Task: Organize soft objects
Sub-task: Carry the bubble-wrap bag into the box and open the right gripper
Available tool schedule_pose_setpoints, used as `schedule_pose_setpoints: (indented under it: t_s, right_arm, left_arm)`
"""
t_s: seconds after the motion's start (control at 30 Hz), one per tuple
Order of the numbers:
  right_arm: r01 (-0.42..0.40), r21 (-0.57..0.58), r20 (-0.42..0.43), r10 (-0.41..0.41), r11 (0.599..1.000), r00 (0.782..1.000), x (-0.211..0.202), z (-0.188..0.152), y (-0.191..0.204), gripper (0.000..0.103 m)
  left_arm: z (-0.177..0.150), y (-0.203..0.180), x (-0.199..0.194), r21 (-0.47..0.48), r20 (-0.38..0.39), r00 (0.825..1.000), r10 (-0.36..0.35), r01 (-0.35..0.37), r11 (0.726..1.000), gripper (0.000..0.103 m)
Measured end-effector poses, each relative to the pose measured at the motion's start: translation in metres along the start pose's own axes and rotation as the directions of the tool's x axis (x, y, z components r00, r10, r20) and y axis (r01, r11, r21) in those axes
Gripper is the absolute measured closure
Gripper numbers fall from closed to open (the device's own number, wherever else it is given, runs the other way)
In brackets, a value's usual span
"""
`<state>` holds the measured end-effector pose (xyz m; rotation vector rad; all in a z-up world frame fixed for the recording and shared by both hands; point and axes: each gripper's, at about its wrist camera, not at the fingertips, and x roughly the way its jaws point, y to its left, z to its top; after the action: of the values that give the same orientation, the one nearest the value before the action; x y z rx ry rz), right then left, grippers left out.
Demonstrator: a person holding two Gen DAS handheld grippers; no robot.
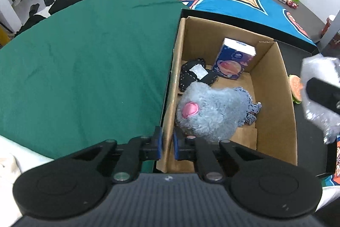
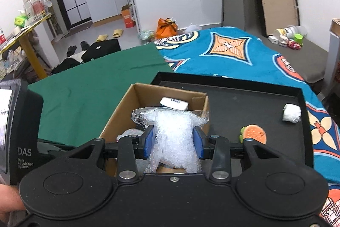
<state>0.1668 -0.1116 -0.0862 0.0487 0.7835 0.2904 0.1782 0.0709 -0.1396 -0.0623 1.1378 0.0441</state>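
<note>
An open cardboard box (image 1: 274, 86) stands on a black tray (image 2: 233, 95). Inside it lie a grey plush toy (image 1: 208, 110) with a pink patch, a black fabric item (image 1: 193, 76) and a blue tissue pack (image 1: 233, 59). My left gripper (image 1: 167, 147) is shut on the box's near left wall, one blue pad on each side of the cardboard. My right gripper (image 2: 174, 143) is shut on a clear bubble-wrap bundle (image 2: 174, 131) and holds it just above the box's (image 2: 119, 112) near right edge. In the left wrist view that bundle (image 1: 320, 99) shows at the right.
A burger-shaped toy (image 2: 254, 134) and a white crumpled wad (image 2: 291, 113) lie on the tray to the right of the box. A green cloth (image 2: 85, 95) covers the surface to the left, and a blue patterned blanket (image 2: 233, 52) lies behind. Floor clutter lies farther back.
</note>
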Motion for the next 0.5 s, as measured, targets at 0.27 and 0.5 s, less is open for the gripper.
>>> schedule_pose_setpoints:
  t_s: [0.27,0.5]
  right_arm:
    - [-0.017,0.018,-0.025,0.018,1.0,1.0,0.0,-0.005,0.006,0.049]
    - [0.04,0.047,-0.008,-0.039,0.998,0.999,-0.009,-0.006,-0.022,0.049]
  left_arm:
    - [0.0,0.0,0.001,0.015,-0.015,1.0,-0.001,0.001,1.0,0.092]
    - [-0.002,-0.006,-0.004,0.038,0.009,1.0,0.027,-0.028,0.999,0.089]
